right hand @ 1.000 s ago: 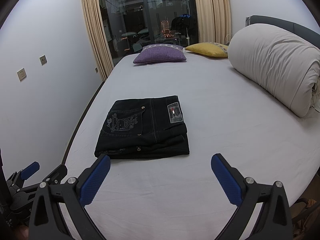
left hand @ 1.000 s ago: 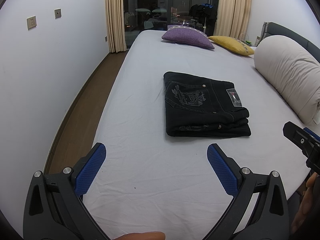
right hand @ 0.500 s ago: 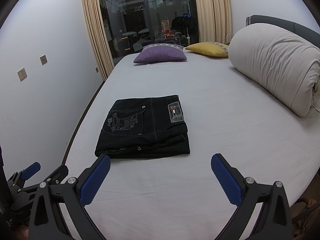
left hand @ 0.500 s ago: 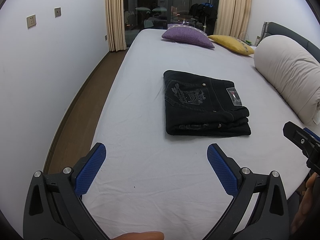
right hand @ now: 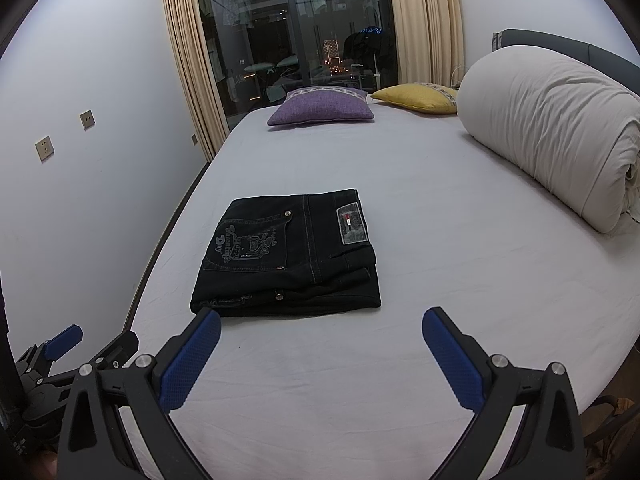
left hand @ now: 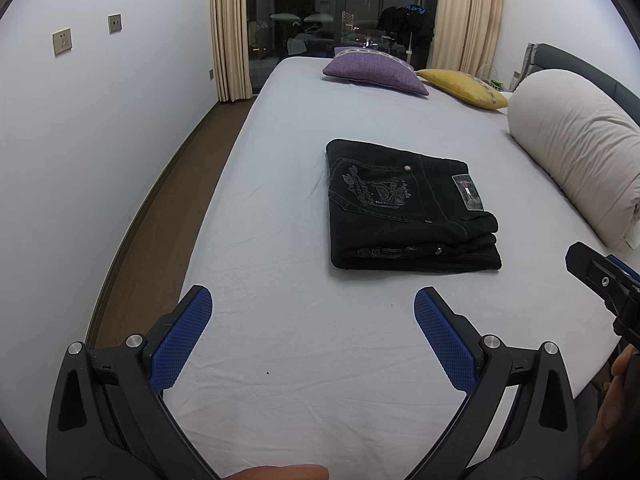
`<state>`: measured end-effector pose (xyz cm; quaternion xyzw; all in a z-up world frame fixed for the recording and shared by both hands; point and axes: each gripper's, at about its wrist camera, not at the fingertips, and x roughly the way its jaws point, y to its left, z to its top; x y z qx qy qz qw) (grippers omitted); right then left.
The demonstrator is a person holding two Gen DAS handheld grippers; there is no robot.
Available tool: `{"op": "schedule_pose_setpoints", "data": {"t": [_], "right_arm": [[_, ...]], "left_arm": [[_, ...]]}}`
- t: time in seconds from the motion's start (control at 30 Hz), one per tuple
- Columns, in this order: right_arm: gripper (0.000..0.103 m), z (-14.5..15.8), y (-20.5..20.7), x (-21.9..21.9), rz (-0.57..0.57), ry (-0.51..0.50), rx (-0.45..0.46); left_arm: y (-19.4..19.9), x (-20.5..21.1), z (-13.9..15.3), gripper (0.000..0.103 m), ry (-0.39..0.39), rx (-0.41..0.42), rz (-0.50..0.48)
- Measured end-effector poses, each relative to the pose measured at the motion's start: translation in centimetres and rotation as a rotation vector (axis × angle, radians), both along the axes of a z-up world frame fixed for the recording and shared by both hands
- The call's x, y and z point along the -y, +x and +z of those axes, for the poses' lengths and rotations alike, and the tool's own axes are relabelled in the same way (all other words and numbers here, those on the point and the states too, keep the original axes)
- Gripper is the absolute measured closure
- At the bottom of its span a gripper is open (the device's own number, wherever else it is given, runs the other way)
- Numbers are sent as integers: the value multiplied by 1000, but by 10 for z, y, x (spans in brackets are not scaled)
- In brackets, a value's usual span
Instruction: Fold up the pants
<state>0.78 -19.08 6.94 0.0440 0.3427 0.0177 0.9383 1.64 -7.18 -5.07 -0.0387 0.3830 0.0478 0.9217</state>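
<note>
Both grippers hang with their jaws spread wide and nothing between the blue pads. Seen from its own camera, the left gripper point(left hand: 313, 312) sits low over the near part of the bed point(left hand: 280, 280), its two fingers angled forward and outward, the textured pads point(left hand: 182, 340) facing each other across bare sheet. The right gripper point(right hand: 321, 334) holds the same pose in its own view, also above the near sheet and touching no cloth; its left fingertip lines up with the near left corner of the pants, though whether it is over them or short of them cannot be told.

No container is in the scene; the bed is what carries everything. On it the black pants point(left hand: 408, 208) lie folded into a compact rectangle, several layers thick, with an embroidered back pocket and a small label patch on top. They rest flat near the middle of the mattress, well apart from both grippers' pads in the left view. Farther off, at the far end, a purple pillow point(left hand: 374, 71) and a yellow pillow point(left hand: 462, 88) lie side by side. Along the right edge a rolled white duvet point(right hand: 560, 128) rests against the dark headboard point(right hand: 568, 42).

In the left view, part of the right gripper's black frame shows at the right edge, with fingers point(left hand: 600, 420) of a hand beneath it. In the right view, the left gripper's frame shows at the lower left, off the bed's left side.
</note>
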Motion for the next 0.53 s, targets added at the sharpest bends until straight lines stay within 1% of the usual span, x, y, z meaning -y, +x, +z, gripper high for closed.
{"op": "schedule_pose_setpoints", "data": {"t": [0.33, 0.53], "right_arm": [[0, -2, -4, -3, 0, 2, -1], [0, -3, -6, -4, 1, 4, -2]], "left_arm": [[-4, 1, -2, 0, -1, -1, 1], [-4, 4, -2, 0, 36, 14, 2]]}}
